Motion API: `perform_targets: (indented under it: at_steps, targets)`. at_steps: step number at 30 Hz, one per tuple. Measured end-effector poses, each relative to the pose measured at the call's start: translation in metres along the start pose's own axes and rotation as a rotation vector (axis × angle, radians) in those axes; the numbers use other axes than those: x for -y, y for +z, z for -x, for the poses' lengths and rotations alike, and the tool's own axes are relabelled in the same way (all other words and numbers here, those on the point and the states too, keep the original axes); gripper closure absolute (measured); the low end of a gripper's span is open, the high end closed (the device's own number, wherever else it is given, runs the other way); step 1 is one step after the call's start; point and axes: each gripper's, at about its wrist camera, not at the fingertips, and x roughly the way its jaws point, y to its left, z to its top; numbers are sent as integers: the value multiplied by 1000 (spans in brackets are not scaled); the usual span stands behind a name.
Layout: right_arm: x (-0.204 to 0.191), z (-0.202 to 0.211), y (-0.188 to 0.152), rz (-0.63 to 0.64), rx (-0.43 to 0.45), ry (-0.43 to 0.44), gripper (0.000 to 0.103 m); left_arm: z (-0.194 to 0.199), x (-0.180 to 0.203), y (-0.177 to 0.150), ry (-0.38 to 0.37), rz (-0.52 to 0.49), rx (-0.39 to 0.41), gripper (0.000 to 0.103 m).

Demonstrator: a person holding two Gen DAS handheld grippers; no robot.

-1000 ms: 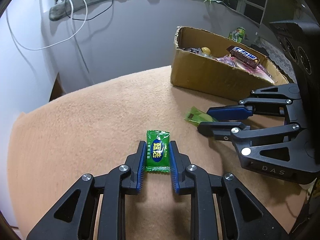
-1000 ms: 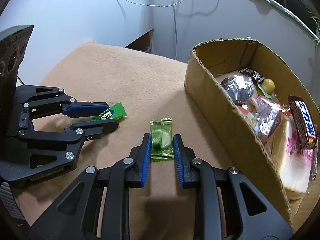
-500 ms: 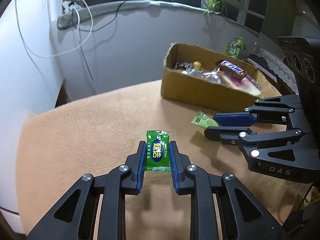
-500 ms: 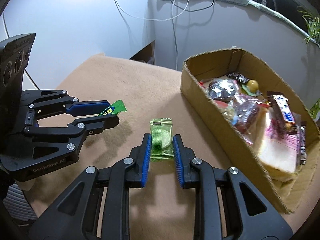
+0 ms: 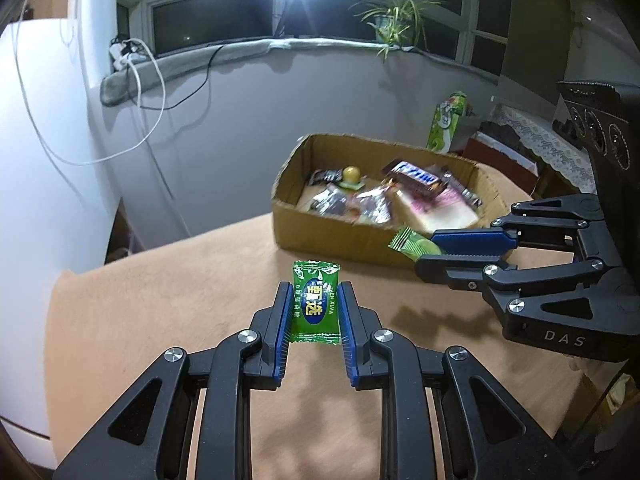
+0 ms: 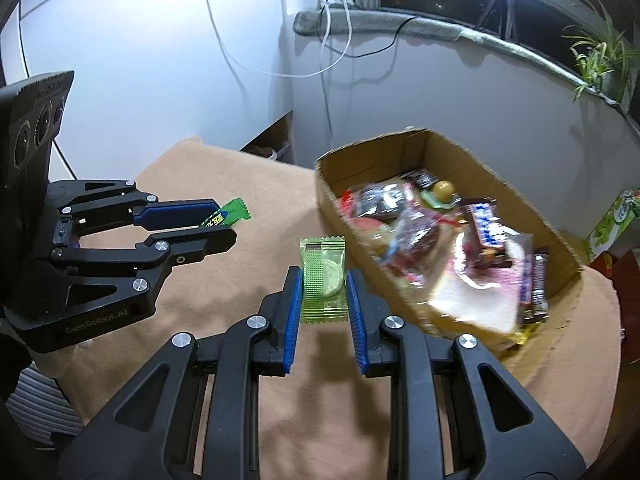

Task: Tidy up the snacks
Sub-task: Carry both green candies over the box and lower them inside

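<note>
My left gripper is shut on a dark green candy packet with a blue oval label and holds it above the tan cloth. It also shows in the right wrist view, the packet sticking out of it. My right gripper is shut on a pale green candy packet and holds it in the air beside the cardboard box. The right gripper also shows in the left wrist view with its packet, close to the box. The box holds several snacks.
The tan cloth covers the table, whose far edge meets a grey wall. White cables hang down the wall. A green carton stands behind the box. A potted plant sits on the window ledge.
Both grippers have risen from the cloth with their packets still held. The box now looks lower and farther in both views, and its inside is more open to view.
</note>
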Motion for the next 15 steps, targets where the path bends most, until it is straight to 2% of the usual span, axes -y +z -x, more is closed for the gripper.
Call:
perform_targets:
  at_steps: [15]
  targets:
    - [71, 18, 17, -69, 26, -74, 80, -21, 33, 48, -44, 6, 50, 82]
